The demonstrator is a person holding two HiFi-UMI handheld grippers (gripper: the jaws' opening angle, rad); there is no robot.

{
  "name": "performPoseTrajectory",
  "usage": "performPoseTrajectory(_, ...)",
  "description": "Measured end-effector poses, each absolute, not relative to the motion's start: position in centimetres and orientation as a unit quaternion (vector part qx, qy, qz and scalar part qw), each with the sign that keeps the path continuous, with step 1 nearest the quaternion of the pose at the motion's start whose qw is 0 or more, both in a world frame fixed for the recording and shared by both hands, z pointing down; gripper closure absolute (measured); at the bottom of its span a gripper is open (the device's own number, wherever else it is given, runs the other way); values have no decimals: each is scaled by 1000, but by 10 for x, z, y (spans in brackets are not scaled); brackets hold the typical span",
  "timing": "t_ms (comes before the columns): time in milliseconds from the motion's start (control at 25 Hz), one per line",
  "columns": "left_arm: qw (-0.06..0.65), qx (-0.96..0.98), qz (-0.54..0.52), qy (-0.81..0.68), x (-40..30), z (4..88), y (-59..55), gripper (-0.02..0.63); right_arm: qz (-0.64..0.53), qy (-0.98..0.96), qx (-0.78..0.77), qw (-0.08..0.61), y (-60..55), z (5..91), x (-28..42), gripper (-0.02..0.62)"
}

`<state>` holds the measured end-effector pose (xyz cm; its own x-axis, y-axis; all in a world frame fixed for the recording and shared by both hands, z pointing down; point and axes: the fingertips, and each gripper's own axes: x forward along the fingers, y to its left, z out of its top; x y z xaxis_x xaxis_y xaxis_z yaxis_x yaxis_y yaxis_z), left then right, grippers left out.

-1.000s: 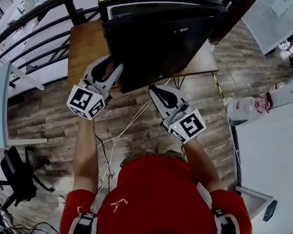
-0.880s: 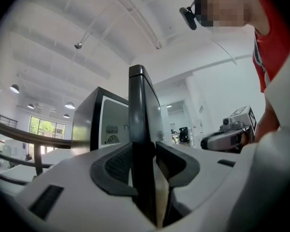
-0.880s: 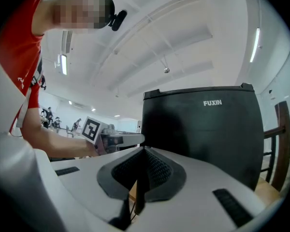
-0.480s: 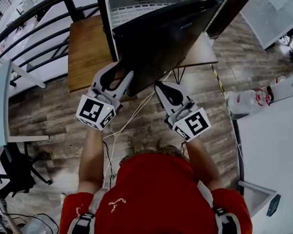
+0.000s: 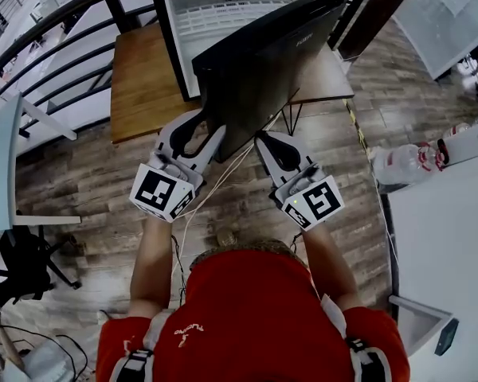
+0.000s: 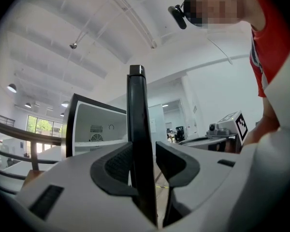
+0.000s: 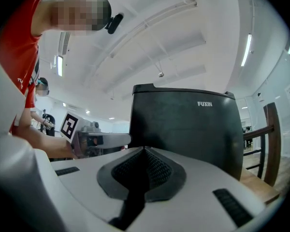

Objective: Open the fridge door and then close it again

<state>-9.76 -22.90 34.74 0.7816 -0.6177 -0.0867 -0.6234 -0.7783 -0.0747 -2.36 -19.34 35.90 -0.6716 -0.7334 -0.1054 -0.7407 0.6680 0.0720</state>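
The left gripper (image 5: 208, 126) sits just left of centre in the head view, and its jaws are spread wide over the free edge of the fridge door (image 5: 263, 62). In the left gripper view (image 6: 144, 154) that black edge (image 6: 137, 110) stands upright between the two pads. The left pad lies against it, and a thin strip of light shows between the door and the right pad, so the jaws straddle the door rather than clamp it.

The right gripper (image 5: 264, 139) is just right of centre, its jaws pressed together with nothing between them. In the right gripper view (image 7: 144, 157) the closed tips point at the door's dark outer face (image 7: 183, 124), which carries the word FUXIN. They're just beside that face, but I can't tell whether they touch it.

The door stands partly open, swung out toward the person, with its free edge nearest them. Behind it the fridge (image 5: 223, 14) shows its white inside and a round vent at the top centre of the frame. It stands on a wooden table (image 5: 143, 78) in the upper left. Black railings (image 5: 56, 30) run behind that. Below is a plank floor (image 5: 88, 181), where thin cables (image 5: 199, 205) trail down. The person's red shirt (image 5: 255, 317) fills the bottom centre.
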Motion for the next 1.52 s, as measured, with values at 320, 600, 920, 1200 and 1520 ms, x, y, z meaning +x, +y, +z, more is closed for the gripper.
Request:
performPoseTrajectory(320,45,-941,33,334,-71,349,-195,460,57,914,-400,41,-173,356,4,569)
performPoseTrajectory(600,41,-943,28,330,-36,350,-160,467,50,915,-399,44,-144,356,33,569)
performPoseTrajectory(920,44,-948,36,312,23,348,-121,490,43,916,-398,34,-102,369,74,566)
performPoseTrajectory(1200,42,-950,40,306,56,343,-104,531,41,912,-408,23,-79,372,93,551)
performPoseTrajectory(1520,37,-953,45,297,91,342,-91,543,33,907,-421,-6,-74,387,104,415)
